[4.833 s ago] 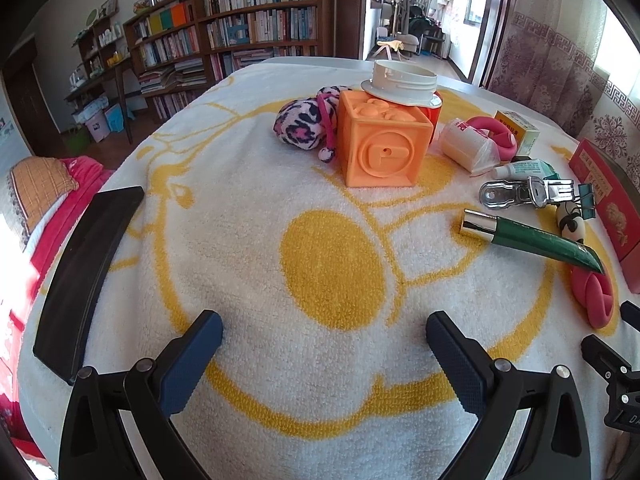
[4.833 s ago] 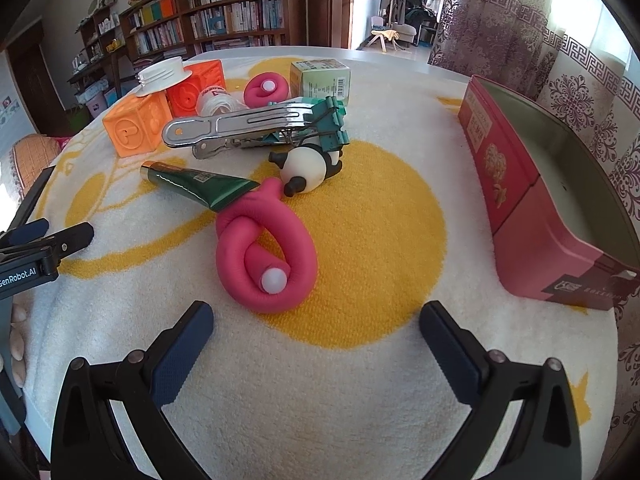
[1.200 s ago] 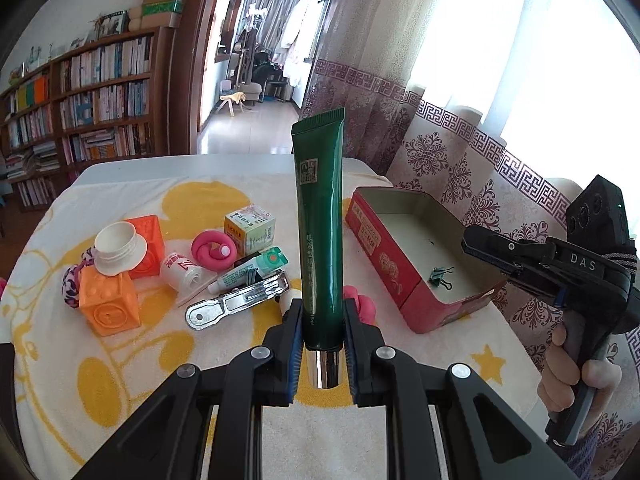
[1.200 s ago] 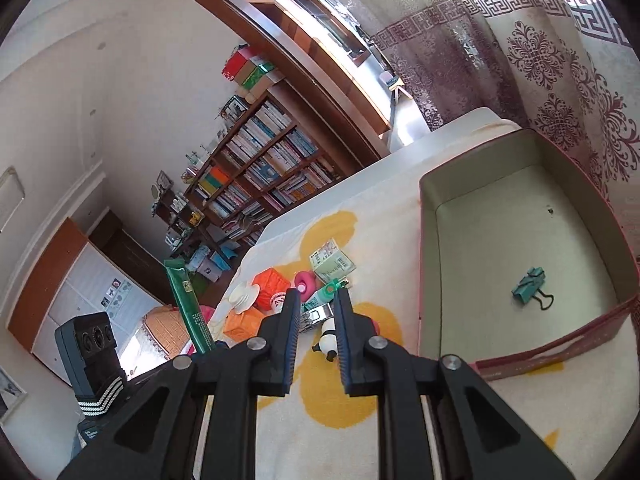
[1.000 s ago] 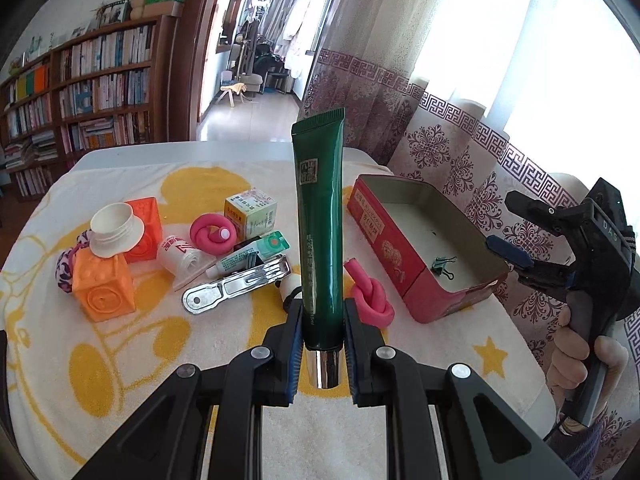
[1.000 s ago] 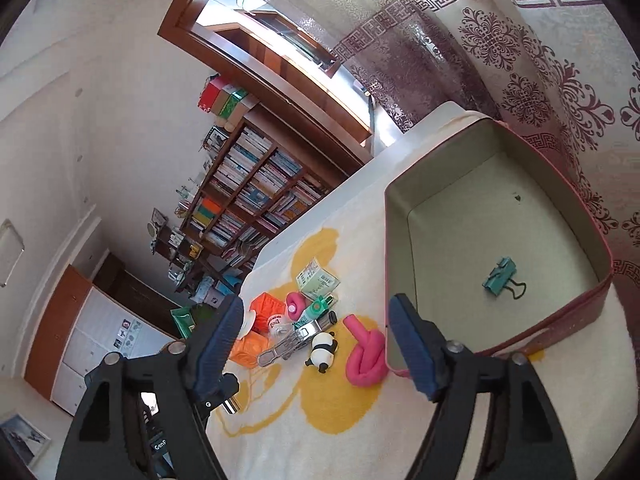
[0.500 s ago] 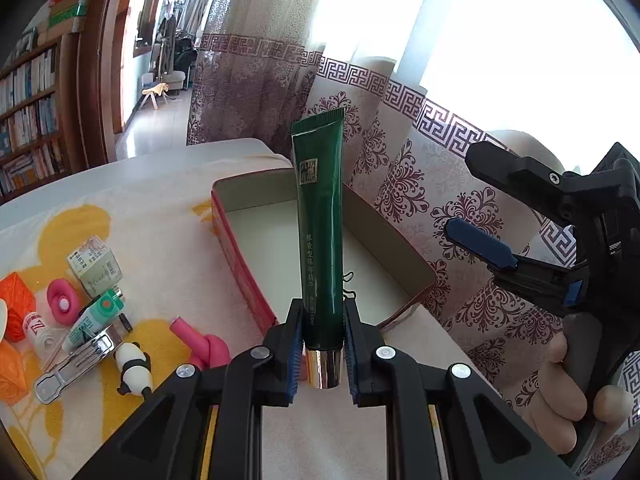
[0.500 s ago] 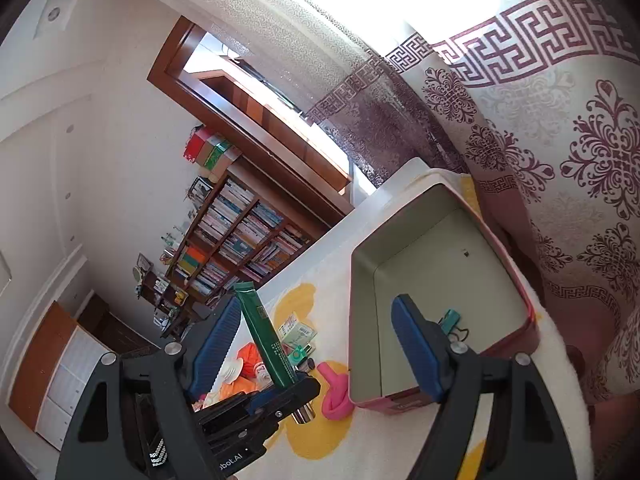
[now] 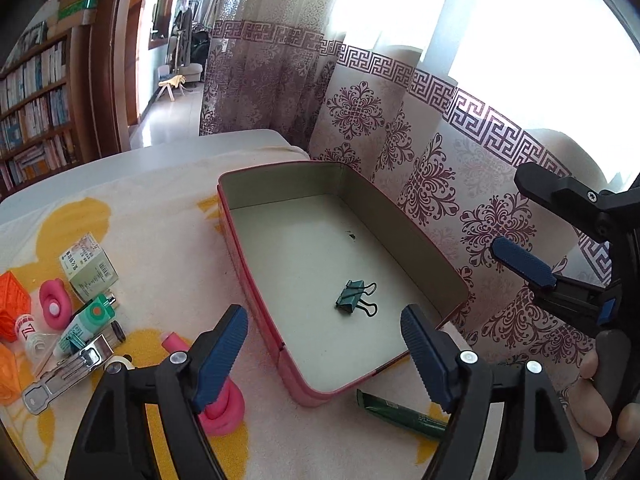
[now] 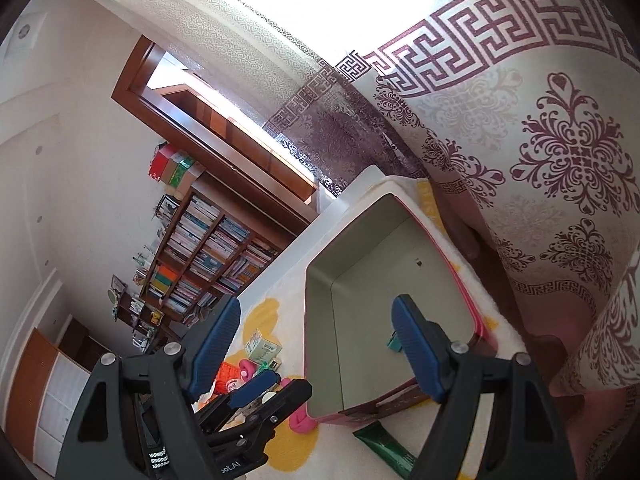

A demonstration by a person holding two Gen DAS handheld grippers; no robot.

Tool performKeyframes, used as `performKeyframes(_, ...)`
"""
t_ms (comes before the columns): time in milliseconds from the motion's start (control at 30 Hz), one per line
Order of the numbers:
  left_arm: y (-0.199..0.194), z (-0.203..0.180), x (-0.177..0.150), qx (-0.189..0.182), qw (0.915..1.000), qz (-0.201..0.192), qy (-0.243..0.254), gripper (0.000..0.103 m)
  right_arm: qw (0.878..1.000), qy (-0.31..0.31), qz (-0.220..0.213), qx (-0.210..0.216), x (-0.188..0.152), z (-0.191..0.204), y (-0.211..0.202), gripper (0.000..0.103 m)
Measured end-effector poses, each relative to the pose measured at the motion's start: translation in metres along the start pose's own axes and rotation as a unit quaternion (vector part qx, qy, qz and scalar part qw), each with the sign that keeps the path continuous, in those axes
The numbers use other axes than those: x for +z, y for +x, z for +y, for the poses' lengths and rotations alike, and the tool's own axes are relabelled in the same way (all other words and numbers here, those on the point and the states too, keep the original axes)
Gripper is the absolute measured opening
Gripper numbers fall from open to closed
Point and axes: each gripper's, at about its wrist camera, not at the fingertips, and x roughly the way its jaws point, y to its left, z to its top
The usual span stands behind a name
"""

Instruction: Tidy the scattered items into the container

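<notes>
- Green tube (image 9: 404,414) lies flat on the yellow-and-white towel (image 9: 168,216), outside the red tin (image 9: 256,280), just beside the tin's near short wall; its far end is hidden behind the left claw's right finger.
- Left claw (image 9: 322,352) hangs above the near end of the tin with its jaws spread wide and nothing between the blue pads (image 9: 220,350).
- Right claw (image 10: 316,344) is also spread wide and empty, tilted above the tin; in the left wrist view it shows at the right edge (image 9: 528,260), held by a hand (image 9: 600,400).
- Inside the tin, a green binder clip (image 9: 354,298) rests on the grey floor near the middle, apart from the walls.
- On the towel to the left of the tin: a pink twisted toy (image 9: 222,404) partly behind the left claw's left finger, a metal clip (image 9: 64,372), a small green-and-white tube (image 9: 86,322), a pale green box (image 9: 90,268), a pink ring toy (image 9: 54,306), a small white bottle (image 9: 30,330) and orange blocks (image 9: 12,300).
- The towel covers a white bench (image 9: 160,156); a patterned curtain (image 9: 400,168) hangs just behind the tin.
</notes>
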Motion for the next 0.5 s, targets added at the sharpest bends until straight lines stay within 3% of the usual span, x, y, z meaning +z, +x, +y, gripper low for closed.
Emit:
performKeyframes(167, -0.012, 0.013, -0.017, 0.017, 0.9998, 0.002, -0.007, 0.081, 0.990, -0.112, 0.058, -0.056, -0.013, 0.017, -0.006, 0.082)
performKeyframes(300, -0.018, 0.028, -0.027, 0.027, 0.9993, 0.006, -0.023, 0.081, 0.966, -0.205, 0.097, -0.122, -0.056, 0.013, -0.013, 0.079)
performKeyframes(333, -0.018, 0.031, -0.030, 0.027, 0.9992, 0.009, -0.028, 0.081, 0.959, -0.220, 0.113, -0.139, -0.069, 0.009, -0.011, 0.075)
performKeyframes(400, -0.020, 0.034, -0.036, 0.026, 0.9990, 0.013, -0.033, 0.081, 0.948, -0.233, 0.149, -0.156, -0.091, -0.003, -0.005, 0.051)
performKeyframes(500, -0.024, 0.033, -0.044, 0.027, 0.9992, 0.015, -0.027, 0.081, 0.937, -0.255, 0.179, -0.160, -0.119, -0.012, -0.001, 0.045)
